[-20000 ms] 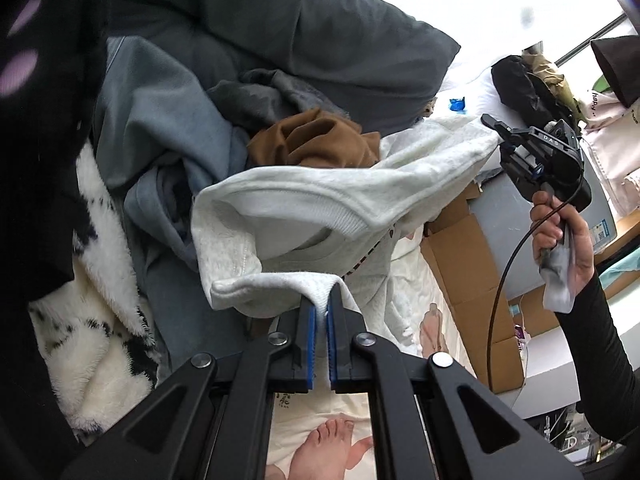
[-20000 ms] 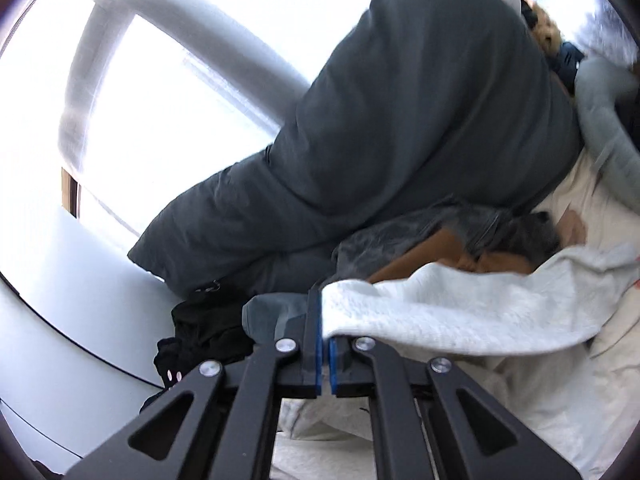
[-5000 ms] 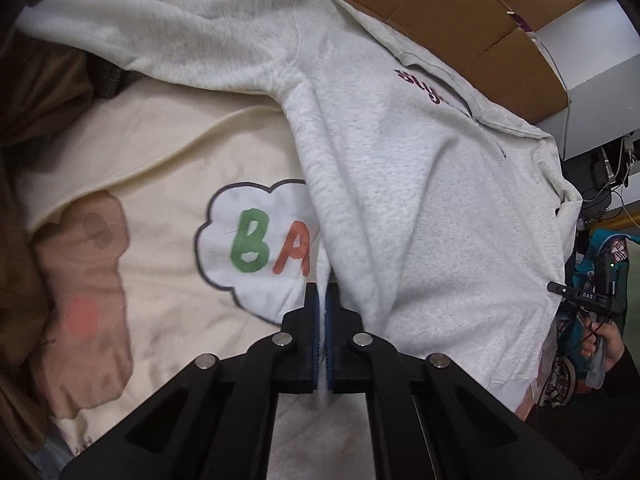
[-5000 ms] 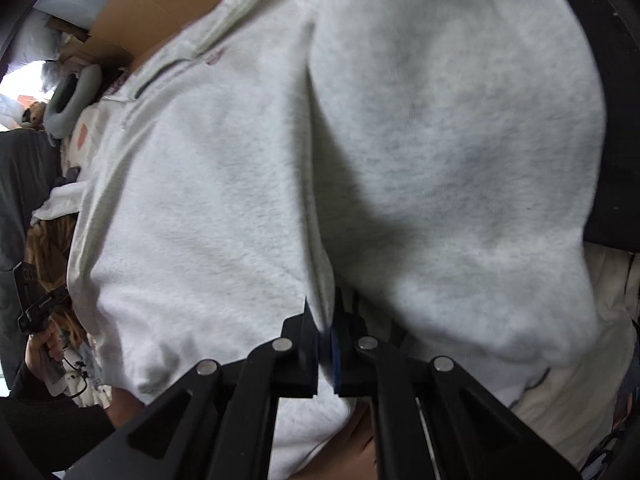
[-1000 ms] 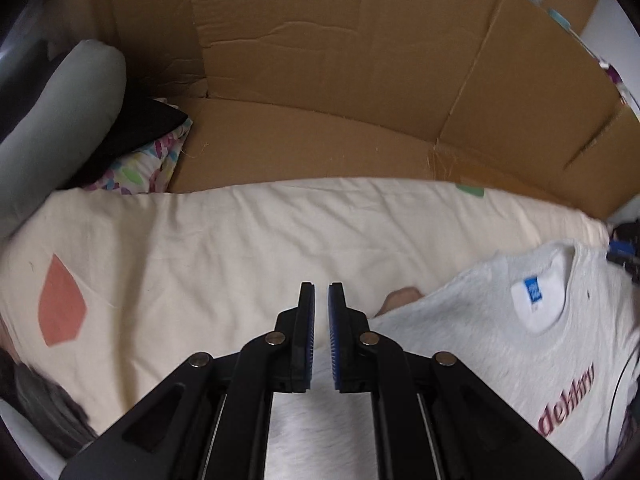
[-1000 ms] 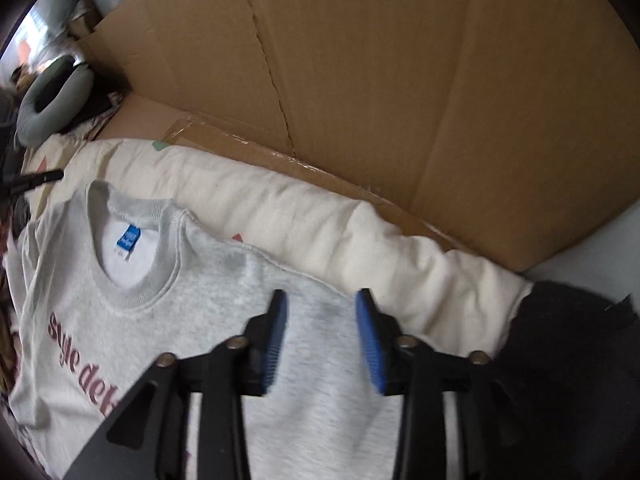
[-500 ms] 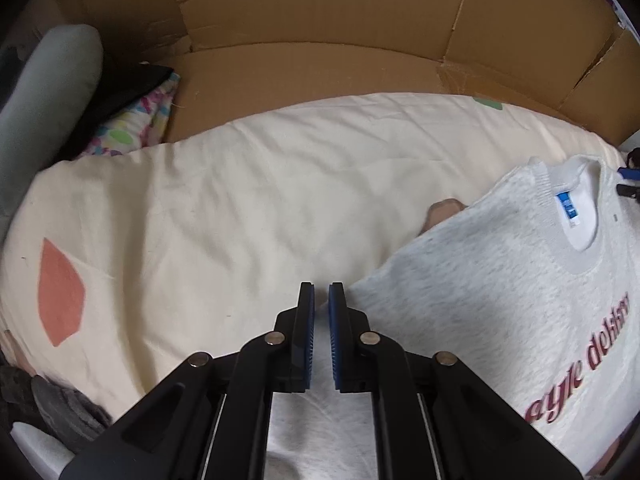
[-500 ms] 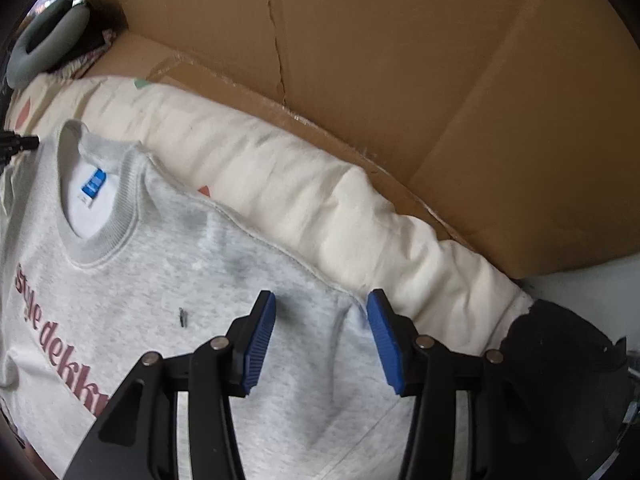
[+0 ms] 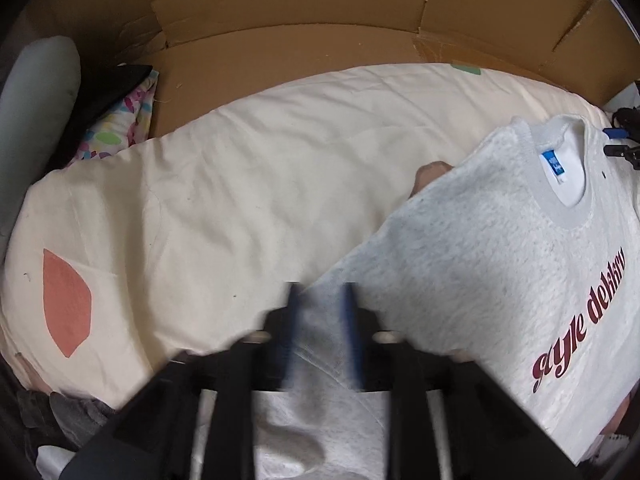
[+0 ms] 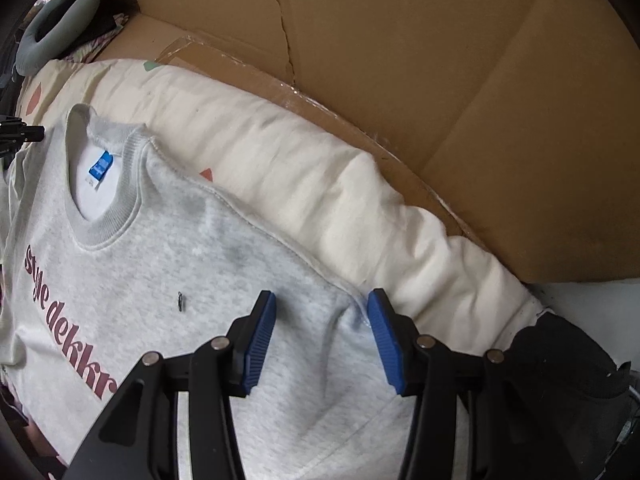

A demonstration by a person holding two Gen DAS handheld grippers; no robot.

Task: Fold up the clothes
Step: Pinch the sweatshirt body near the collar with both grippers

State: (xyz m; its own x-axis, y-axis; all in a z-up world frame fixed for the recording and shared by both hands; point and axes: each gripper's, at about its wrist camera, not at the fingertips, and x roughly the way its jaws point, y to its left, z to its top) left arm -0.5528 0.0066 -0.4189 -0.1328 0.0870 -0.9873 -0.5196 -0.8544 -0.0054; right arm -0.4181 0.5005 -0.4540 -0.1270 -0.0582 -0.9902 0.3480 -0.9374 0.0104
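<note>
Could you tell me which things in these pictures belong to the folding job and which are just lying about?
Part of the job:
- grey sweatshirt, lying front up on the cream quilt
- left claw, open over a shoulder
- right claw, open over the other shoulder

Lying about:
- cardboard sheets
- grey neck pillow
- colourful patterned cloth
- black fabric

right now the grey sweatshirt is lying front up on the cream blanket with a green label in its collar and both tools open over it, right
Not quite: the label inside the collar is blue, not green, as the right wrist view shows. The rest holds: the grey sweatshirt lies front up on the cream blanket, and the right tool and left tool are both open over it.
</note>
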